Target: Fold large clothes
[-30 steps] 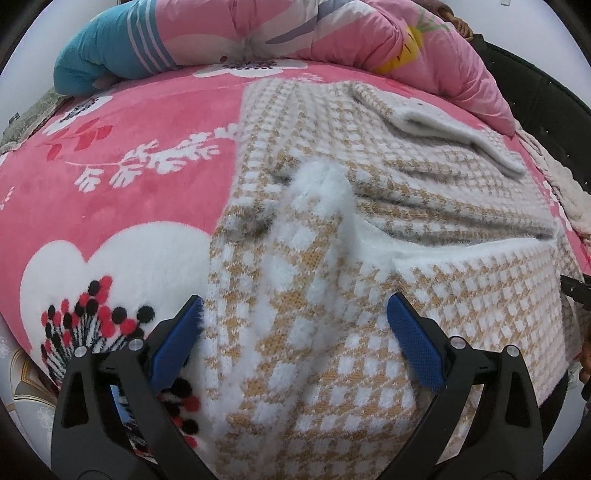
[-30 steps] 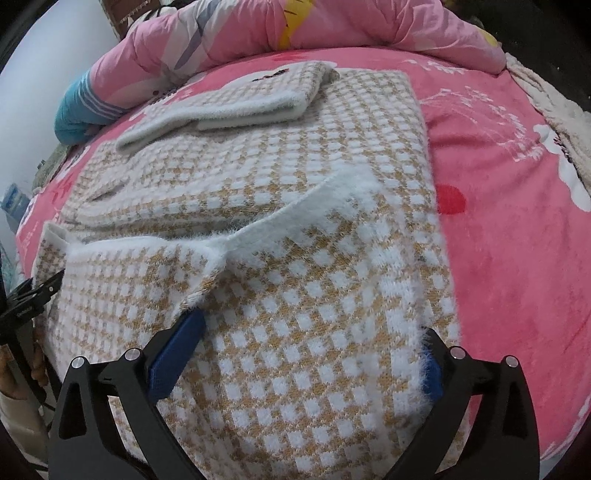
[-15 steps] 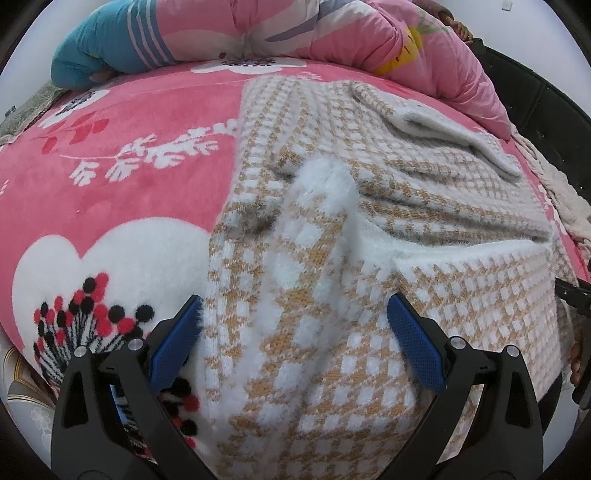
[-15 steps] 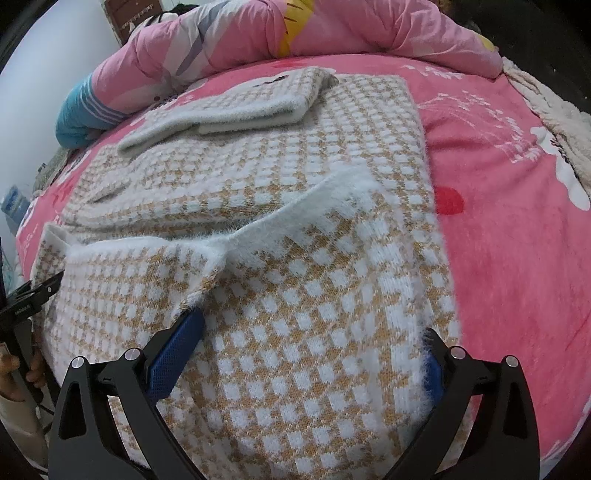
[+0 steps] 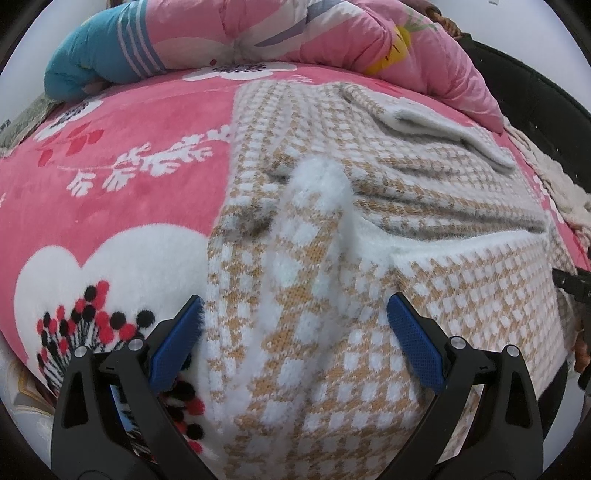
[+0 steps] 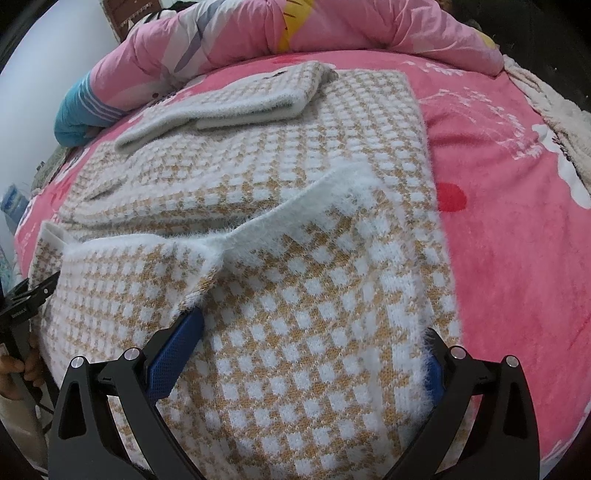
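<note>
— Where does the sweater [image 5: 369,258] lie from us?

— Straight ahead on the bed [image 5: 129,221]. Our left gripper [image 5: 295,343] and right gripper [image 6: 314,350] both stand spread wide, gripping nothing, with the near hem between each pair of fingers.

— Its long axis?

— It runs away from our fingertips toward the quilt [image 6: 295,29]. We judge both hands equally near.

— Room?

— Bare blanket outside each pair — the folded sleeve [image 6: 229,107] lies at the far end.
</note>
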The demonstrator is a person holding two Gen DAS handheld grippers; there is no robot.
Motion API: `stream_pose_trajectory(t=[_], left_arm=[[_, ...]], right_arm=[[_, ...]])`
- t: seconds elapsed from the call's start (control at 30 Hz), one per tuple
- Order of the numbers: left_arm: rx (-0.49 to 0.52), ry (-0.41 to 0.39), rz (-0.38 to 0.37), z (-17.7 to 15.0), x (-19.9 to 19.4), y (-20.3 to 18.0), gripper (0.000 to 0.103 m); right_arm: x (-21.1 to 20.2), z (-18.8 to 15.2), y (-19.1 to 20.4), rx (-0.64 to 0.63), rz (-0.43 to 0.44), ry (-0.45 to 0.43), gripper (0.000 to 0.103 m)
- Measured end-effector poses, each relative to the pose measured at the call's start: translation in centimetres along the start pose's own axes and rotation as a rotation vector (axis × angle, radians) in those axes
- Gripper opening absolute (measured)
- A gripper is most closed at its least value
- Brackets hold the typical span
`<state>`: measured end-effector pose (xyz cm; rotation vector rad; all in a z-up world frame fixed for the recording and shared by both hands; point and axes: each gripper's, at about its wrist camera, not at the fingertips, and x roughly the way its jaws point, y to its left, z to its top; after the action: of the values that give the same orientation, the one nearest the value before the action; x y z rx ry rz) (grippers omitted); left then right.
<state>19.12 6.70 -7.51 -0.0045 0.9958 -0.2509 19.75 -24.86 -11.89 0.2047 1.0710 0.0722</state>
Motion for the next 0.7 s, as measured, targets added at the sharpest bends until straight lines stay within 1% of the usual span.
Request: stream_pose_trajectory(t=[0.07, 0.13, 0.2, 0.3, 0.37, 0.43, 0.5, 0.6, 0.7], left_arm=[[0.021, -0.001, 0.016, 0.3, -0.2, -0.3, 0.095], [0.055, -0.024, 0.047, 0.5, -0.8, -0.8, 0.095], [0.077, -0.050, 0.052, 0.5, -1.3, -1.2, 0.095], [0.094, -0.107, -0.005, 0.5, -2.5, -1.5, 0.095], [0.101, -0.128, -0.029, 0.5, -2.8, -1.7, 0.095], [0.096, -0.143, -0.063, 0.6, -3.0, -1.7, 0.095], [0.078, -0.157, -0.115, 0.5, -3.0, -1.4, 0.095], [0.065, -0.175, -0.163, 0.1, -3.1, -1.1, 0.095], [0.061, -0.202, -0.203, -1.2, -4.1, -0.9, 0.090]], right_arm=[[0.0, -0.1, 0.0, 0.001, -0.001, -0.001, 0.097], [0.0, -0.1, 0.1, 0.003, -0.003, -0.004, 0.097], [0.1, 0.0, 0.0, 0.001, -0.003, -0.004, 0.097], [0.2, 0.1, -0.1, -0.001, -0.002, -0.004, 0.097], [0.1, 0.1, -0.1, -0.003, -0.003, -0.002, 0.097], [0.2, 0.0, 0.0, -0.003, -0.003, -0.001, 0.097], [0.2, 0.0, 0.0, -0.005, -0.003, 0.000, 0.097], [0.2, -0.2, 0.1, -0.008, -0.001, -0.001, 0.097], [0.1, -0.2, 0.1, -0.010, 0.000, -0.006, 0.097]])
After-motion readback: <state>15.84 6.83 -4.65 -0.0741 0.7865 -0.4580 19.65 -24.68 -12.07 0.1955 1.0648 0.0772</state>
